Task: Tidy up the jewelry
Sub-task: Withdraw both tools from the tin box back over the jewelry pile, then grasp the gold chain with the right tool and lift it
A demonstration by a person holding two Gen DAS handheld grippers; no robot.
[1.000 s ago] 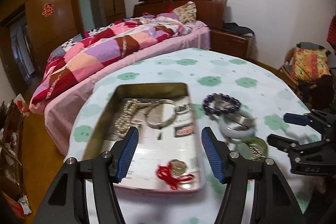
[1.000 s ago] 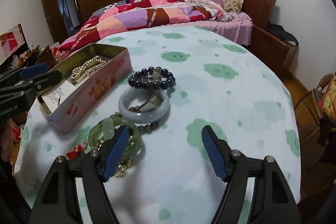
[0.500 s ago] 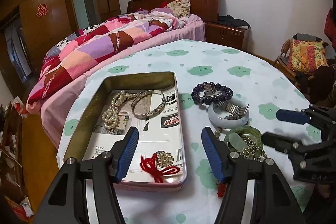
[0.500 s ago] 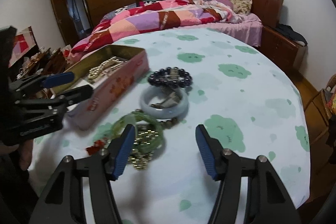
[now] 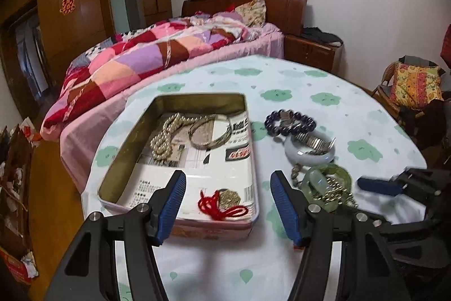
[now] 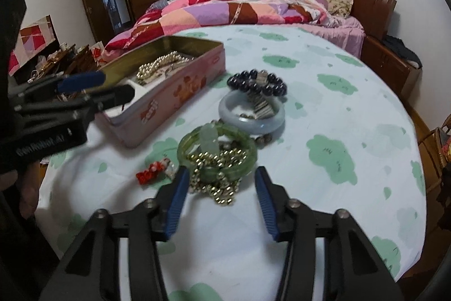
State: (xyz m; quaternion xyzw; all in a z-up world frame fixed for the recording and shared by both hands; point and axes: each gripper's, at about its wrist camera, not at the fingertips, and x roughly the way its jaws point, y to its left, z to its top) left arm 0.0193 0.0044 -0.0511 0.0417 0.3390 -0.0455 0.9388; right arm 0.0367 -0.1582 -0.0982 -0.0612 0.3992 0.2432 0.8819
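Right gripper (image 6: 221, 193), jaws spread and empty, hovers with a gold chain (image 6: 220, 188) and green bangle (image 6: 217, 154) between and just ahead of its tips. Left gripper (image 5: 228, 205), also spread, waits over the tin (image 5: 180, 227). Likely next: lower, pinch the chain, carry it to the tin.

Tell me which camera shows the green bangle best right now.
The right wrist view: the green bangle lies whole just ahead of the open right gripper, gold beads across it. In the left wrist view the bangle sits off to the side, partly behind the left gripper's finger.
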